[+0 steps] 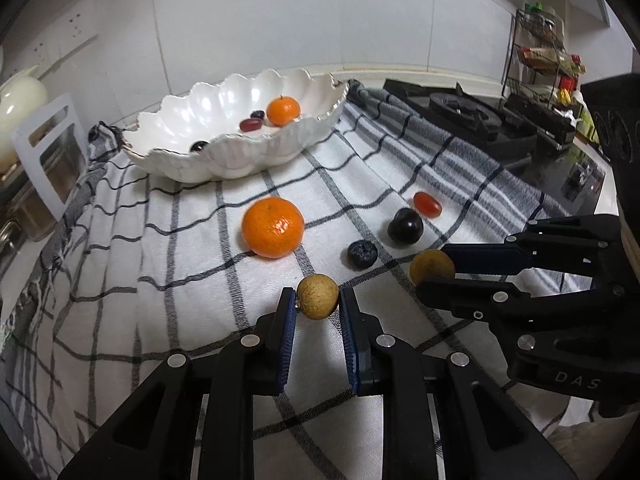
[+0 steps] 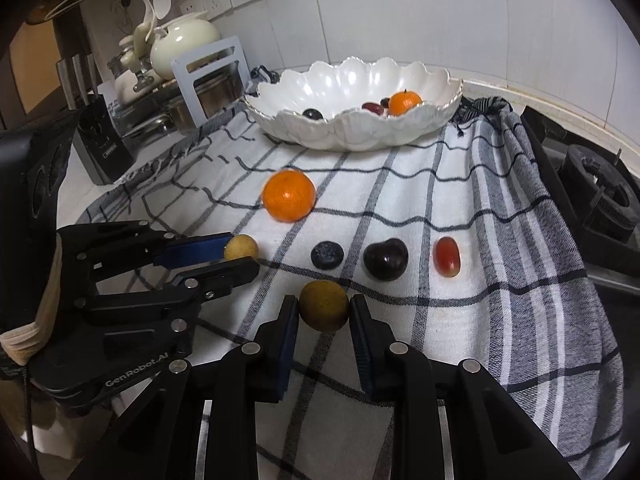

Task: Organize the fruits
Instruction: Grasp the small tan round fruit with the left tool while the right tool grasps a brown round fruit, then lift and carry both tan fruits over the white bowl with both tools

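Left black two-finger fingers (image 1: 318, 300) pinch a small round tan fruit (image 1: 318, 297); right fingers (image 2: 324, 312) pinch a second tan fruit (image 2: 324, 311). White scalloped ceramic bowl (image 1: 224, 160) sits at twelve o'clock on the checked cloth (image 1: 180, 240).

Dim, soft indoor light; glare on white bowl (image 1: 208, 120); sharp centre, fisheye bending, black vignette at corners.

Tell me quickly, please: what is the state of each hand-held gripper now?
Left hand-held gripper: closed on a brownish-yellow round fruit.
Right hand-held gripper: closed on a second brownish-yellow round fruit.
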Available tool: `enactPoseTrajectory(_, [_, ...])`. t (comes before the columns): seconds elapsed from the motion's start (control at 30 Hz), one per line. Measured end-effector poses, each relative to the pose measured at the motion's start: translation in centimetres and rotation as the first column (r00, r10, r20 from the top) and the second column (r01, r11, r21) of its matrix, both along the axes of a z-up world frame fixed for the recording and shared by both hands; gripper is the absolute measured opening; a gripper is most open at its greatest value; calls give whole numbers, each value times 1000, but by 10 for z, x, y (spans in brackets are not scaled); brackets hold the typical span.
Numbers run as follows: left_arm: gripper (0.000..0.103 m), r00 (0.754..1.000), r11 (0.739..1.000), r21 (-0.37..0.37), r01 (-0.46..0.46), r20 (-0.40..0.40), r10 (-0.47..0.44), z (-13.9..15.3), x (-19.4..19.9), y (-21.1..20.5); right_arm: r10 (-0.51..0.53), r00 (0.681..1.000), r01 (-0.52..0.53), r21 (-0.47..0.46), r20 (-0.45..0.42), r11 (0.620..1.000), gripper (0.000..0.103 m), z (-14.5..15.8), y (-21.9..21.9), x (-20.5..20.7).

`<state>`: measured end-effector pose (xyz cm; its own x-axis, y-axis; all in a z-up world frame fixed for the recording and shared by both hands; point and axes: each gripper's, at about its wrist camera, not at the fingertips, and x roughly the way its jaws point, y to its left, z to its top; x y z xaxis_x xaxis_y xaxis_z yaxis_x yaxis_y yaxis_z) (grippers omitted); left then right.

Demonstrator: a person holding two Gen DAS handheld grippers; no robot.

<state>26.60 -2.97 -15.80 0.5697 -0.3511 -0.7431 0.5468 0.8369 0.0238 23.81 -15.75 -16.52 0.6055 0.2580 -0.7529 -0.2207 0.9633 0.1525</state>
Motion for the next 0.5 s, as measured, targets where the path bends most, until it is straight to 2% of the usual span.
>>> enactPoseTrajectory(0.5, [23,989,992,-97,-84,112,95,52,-13,9,1,991,-2,10,132,1000,28,48,-5,-7])
